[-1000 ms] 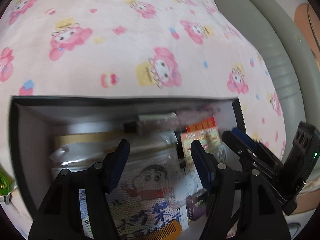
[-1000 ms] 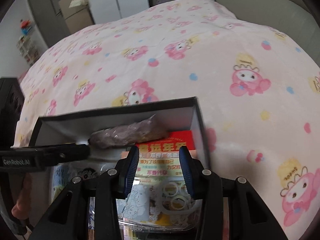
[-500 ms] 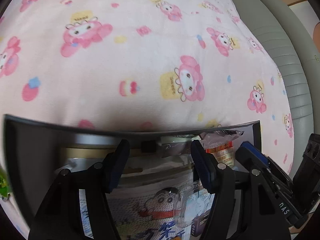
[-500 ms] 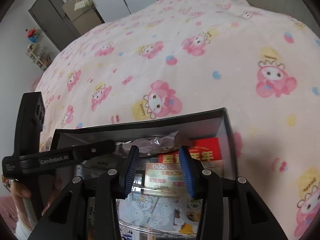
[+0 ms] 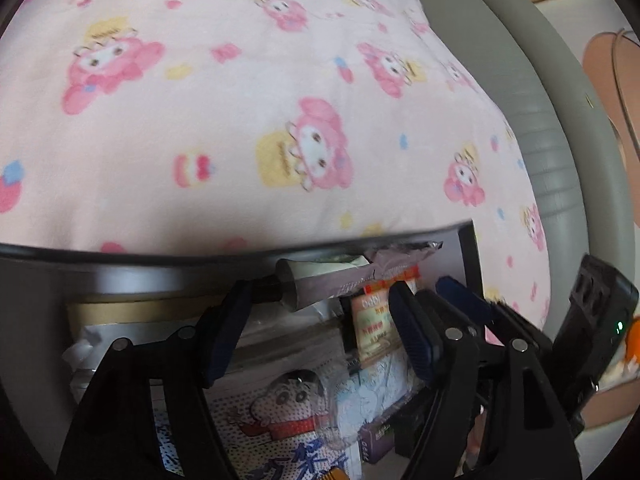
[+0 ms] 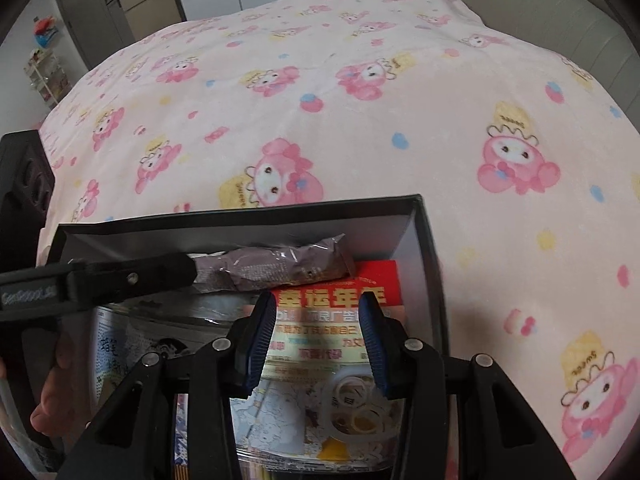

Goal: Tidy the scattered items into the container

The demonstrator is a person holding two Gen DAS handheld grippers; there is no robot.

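Note:
A black box (image 6: 434,264) sits on the pink blanket, holding several packets. A brown snack packet (image 6: 280,266) lies along its far wall, also seen in the left wrist view as the packet (image 5: 332,284). My left gripper (image 5: 318,328) hovers over the box just short of that packet; its jaws are opening and nothing is pinched between them. One left finger (image 6: 120,278) lies beside the packet's left end. My right gripper (image 6: 316,336) stands open above a red and yellow packet (image 6: 328,320), holding nothing. A cartoon-printed bag (image 5: 288,412) lies below the left fingers.
The pink cartoon blanket (image 6: 360,120) covers the bed all around the box. A grey padded headboard (image 5: 532,120) runs along the right. Cupboards and a cardboard box (image 6: 148,4) stand far behind the bed. A person's hand (image 6: 52,392) holds the left gripper.
The left wrist view has tipped up toward the blanket, so less of the box's inside shows. The left jaws stand slightly wider. The right gripper has barely moved.

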